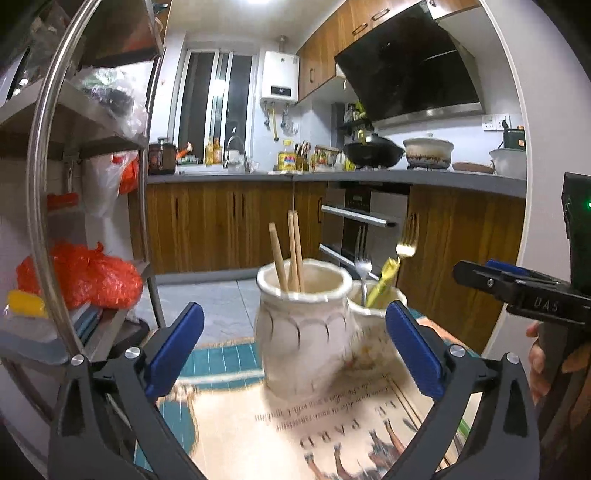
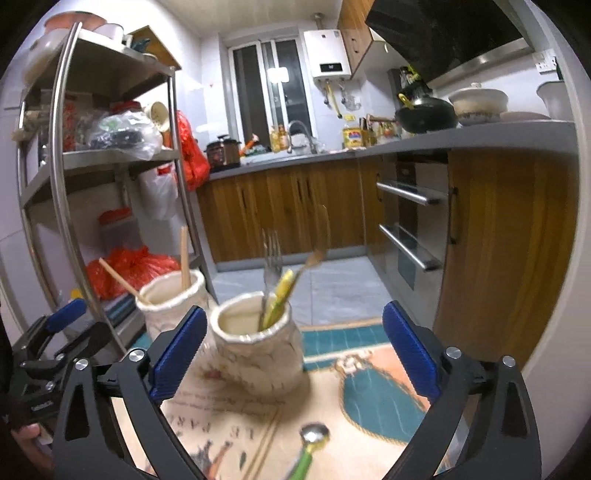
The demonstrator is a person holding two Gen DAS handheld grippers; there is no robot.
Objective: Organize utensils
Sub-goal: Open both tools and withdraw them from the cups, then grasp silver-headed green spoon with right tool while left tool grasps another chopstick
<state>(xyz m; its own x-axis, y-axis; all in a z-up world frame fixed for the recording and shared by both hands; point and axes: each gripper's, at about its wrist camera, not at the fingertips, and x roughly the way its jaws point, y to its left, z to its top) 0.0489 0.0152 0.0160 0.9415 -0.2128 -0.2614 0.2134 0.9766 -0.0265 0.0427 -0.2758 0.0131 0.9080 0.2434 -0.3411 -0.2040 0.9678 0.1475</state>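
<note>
with both the left gripper [image 1: 293, 349] and right gripper [image 2: 293, 350] spread wide and empty, next reach low for the green-handled spoon [image 2: 308, 448], pinching its handle squarely before lifting toward the fork jar [image 2: 255, 349].

Dim, warm kitchen light through two strongly curved fisheye views

A ceiling lamp [image 1: 264, 1] glared white overhead; the jars [image 1: 301, 328] between the fingers and the spoon [image 2: 312, 441] just before them were motion-blurred, soft shadows lay on the tablecloth [image 1: 332, 424], and frame edges bent into black corners.

Two jars [image 2: 255, 350] block tabletop; sides free
</note>
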